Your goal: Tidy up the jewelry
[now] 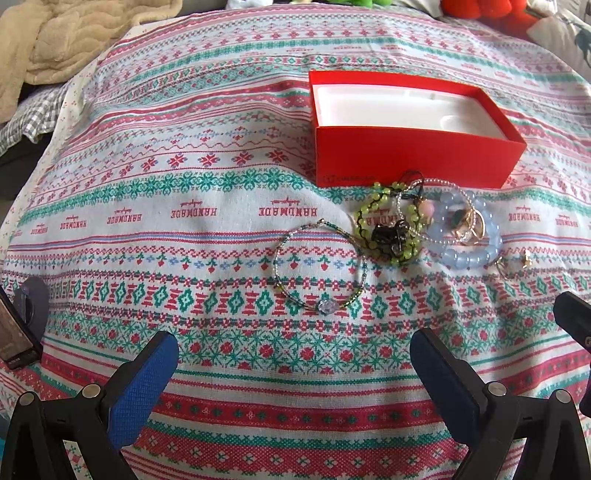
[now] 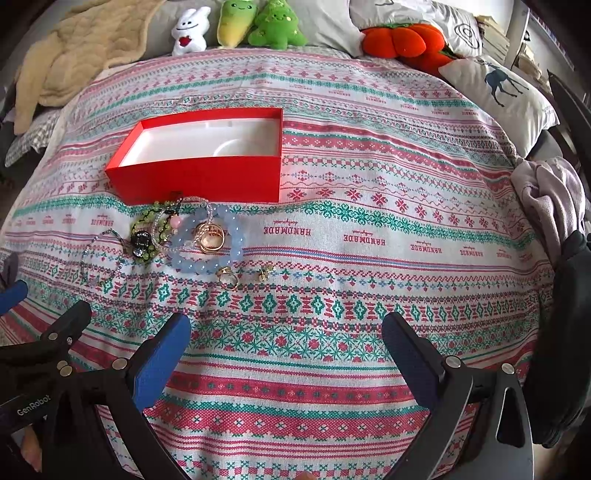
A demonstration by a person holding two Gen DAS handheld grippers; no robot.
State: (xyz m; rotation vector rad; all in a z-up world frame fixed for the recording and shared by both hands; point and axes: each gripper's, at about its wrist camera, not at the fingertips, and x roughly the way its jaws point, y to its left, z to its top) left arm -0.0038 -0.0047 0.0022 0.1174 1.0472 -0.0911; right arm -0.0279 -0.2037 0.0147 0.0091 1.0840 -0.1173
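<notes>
An open red box (image 1: 413,155) (image 2: 199,177) with a white empty inside stands on the patterned cloth. In front of it lies a heap of jewelry: a green bead bracelet (image 1: 373,218) (image 2: 146,236), a pale blue bead bracelet (image 1: 476,254) (image 2: 236,240), gold rings (image 1: 472,225) (image 2: 211,238). A thin beaded bracelet (image 1: 321,266) (image 2: 99,258) lies apart to the left. A gold ring (image 2: 228,277) and a small earring (image 2: 264,273) lie nearer. My left gripper (image 1: 293,354) is open, just short of the thin bracelet. My right gripper (image 2: 286,339) is open, nothing between its fingers.
Plush toys (image 2: 258,26), an orange plush pumpkin (image 2: 402,38) and a deer pillow (image 2: 498,92) line the far edge. A beige blanket (image 2: 74,48) lies at the back left, and a grey cloth (image 2: 550,195) at the right edge.
</notes>
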